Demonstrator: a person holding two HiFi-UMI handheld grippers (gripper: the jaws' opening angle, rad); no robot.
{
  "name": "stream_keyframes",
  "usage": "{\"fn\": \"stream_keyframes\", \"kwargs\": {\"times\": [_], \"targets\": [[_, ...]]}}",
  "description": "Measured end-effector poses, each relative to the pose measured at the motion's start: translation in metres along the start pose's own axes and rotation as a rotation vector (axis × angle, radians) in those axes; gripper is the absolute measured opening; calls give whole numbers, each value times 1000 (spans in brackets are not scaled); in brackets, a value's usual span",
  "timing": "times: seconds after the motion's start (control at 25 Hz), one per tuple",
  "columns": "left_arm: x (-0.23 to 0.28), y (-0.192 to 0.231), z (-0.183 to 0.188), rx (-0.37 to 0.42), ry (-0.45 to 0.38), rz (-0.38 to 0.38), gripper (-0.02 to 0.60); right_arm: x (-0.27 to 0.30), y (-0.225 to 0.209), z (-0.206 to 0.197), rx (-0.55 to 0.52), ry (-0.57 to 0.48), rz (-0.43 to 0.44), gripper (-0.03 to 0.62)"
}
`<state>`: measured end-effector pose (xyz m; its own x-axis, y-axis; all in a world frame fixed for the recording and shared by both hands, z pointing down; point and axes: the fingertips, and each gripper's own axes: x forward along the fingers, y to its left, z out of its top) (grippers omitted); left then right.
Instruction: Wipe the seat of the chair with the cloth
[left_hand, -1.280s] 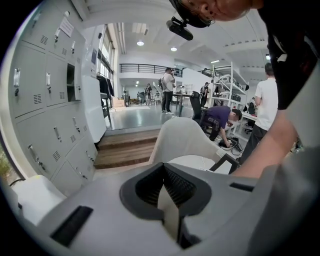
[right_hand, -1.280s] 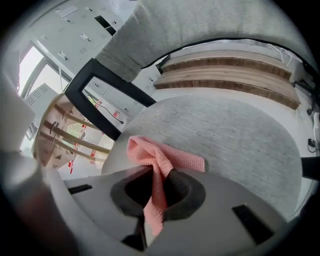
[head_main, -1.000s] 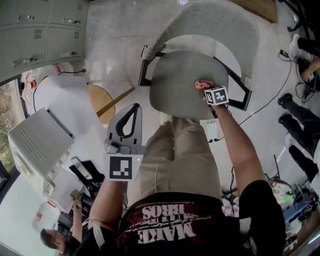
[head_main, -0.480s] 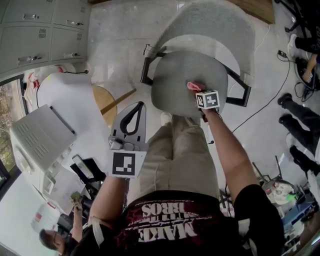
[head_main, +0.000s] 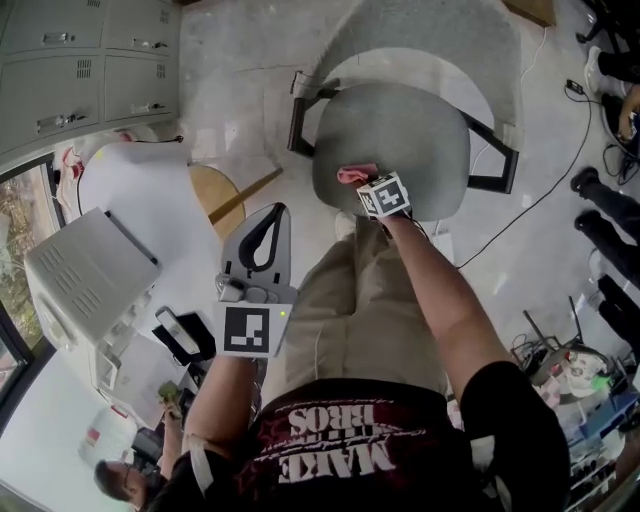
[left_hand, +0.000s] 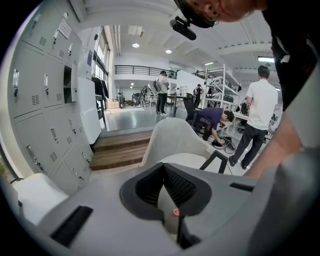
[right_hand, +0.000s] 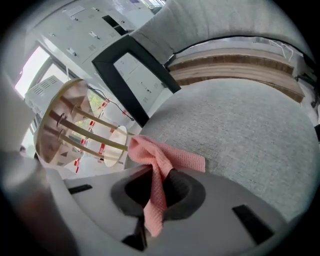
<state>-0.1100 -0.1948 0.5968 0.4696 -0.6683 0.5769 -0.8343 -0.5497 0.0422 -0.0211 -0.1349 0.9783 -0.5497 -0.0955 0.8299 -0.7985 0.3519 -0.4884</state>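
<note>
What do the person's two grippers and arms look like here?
Both the left gripper and right gripper are light grey plastic with black ribbed jaw linings; each carries a white cube with black square markers. The arms are bare below short black sleeves.

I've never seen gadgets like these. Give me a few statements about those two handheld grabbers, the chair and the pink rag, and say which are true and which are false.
1. The right gripper is clamped on a pink woven cloth. True.
2. The cloth lies on the round grey fabric chair seat up by the backrest. False: it sits at the seat's front edge.
3. The left gripper is pressing on the seat too. False: it is held off to the side, clear of the seat.
4. The left gripper's fingers are together with nothing between them. True.
</note>
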Motion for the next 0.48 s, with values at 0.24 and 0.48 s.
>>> {"fn": "stream_keyframes", "kwargs": {"times": [0.24,0.48], "targets": [[-11,-6,11,9,-18,-22,6,-42,-51,-47,-8,71,-124,28],[-24,-2,48,44,-82,-14,5,-110,-135,-112,150,199,-321,29]]}}
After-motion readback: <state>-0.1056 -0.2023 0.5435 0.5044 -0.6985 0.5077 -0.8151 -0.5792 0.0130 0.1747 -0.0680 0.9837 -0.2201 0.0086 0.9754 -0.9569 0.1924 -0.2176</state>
